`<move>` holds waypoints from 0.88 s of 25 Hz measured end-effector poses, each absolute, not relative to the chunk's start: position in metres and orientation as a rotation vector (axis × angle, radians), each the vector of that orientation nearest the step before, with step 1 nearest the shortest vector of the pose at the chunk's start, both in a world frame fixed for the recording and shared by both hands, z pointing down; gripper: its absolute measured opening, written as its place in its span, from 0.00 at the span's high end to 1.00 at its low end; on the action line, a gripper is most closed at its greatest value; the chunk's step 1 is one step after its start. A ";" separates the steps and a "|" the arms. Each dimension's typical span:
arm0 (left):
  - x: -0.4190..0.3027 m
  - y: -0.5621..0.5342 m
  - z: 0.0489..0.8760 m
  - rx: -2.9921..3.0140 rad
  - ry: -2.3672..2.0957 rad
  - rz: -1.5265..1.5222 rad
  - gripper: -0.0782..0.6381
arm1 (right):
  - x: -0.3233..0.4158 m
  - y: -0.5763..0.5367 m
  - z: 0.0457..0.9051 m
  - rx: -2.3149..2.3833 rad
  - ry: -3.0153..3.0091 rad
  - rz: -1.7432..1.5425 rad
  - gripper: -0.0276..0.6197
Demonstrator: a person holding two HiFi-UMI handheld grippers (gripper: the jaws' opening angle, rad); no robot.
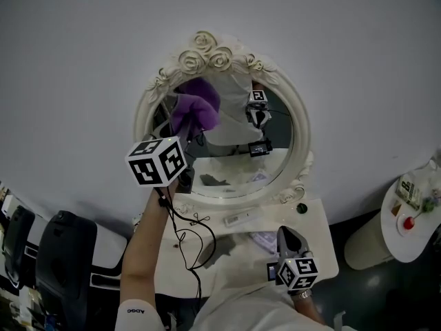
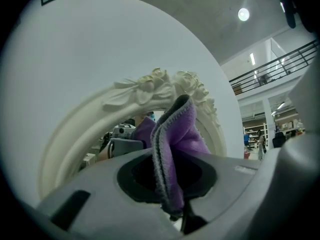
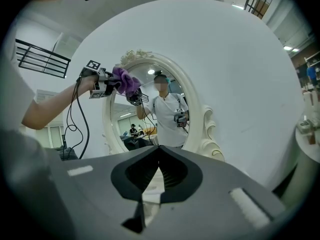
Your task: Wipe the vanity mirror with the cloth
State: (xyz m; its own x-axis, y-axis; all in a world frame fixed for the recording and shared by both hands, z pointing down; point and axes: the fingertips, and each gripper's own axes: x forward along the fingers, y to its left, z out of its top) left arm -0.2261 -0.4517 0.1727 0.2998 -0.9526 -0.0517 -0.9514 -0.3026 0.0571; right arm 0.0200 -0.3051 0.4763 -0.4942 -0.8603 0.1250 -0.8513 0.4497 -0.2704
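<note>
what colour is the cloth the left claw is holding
The cloth is purple with a grey stitched edge, clearest in the left gripper view.

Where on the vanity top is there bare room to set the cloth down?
Best patch: the table's right side, between the dark knob and the right gripper. The left strip is strung with cable, and a white bar lies mid-table below the mirror frame, so those are crowded.
</note>
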 end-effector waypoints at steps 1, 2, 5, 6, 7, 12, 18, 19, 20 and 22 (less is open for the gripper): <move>-0.213 -0.452 0.175 2.545 -1.813 -0.112 0.81 | 0.023 -0.305 0.476 -1.576 2.644 -0.464 0.95; -0.200 -0.454 0.179 2.563 -1.786 -0.106 0.81 | 0.026 -0.304 0.477 -1.588 2.638 -0.461 0.95; -0.166 -0.465 0.194 2.590 -1.715 -0.090 0.81 | 0.037 -0.299 0.477 -1.634 2.606 -0.452 0.95; -0.154 -0.469 0.200 2.596 -1.685 -0.089 0.81 | 0.042 -0.297 0.477 -1.652 2.592 -0.452 0.95; -0.142 -0.472 0.205 2.601 -1.654 -0.089 0.81 | 0.048 -0.295 0.478 -1.673 2.577 -0.453 0.94; -0.080 -0.489 0.228 2.646 -1.503 -0.049 0.81 | 0.083 -0.288 0.481 -1.796 2.484 -0.458 0.95; -0.025 -0.509 0.248 2.663 -1.406 0.000 0.81 | 0.131 -0.273 0.483 -1.954 2.349 -0.458 0.95; -0.021 -0.512 0.250 2.658 -1.414 -0.001 0.81 | 0.138 -0.270 0.484 -1.974 2.330 -0.461 0.95; -0.018 -0.515 0.251 2.654 -1.427 -0.004 0.81 | 0.144 -0.266 0.486 -1.993 2.314 -0.463 0.95; -0.015 -0.519 0.250 2.646 -1.454 -0.014 0.81 | 0.153 -0.261 0.488 -2.023 2.290 -0.469 0.95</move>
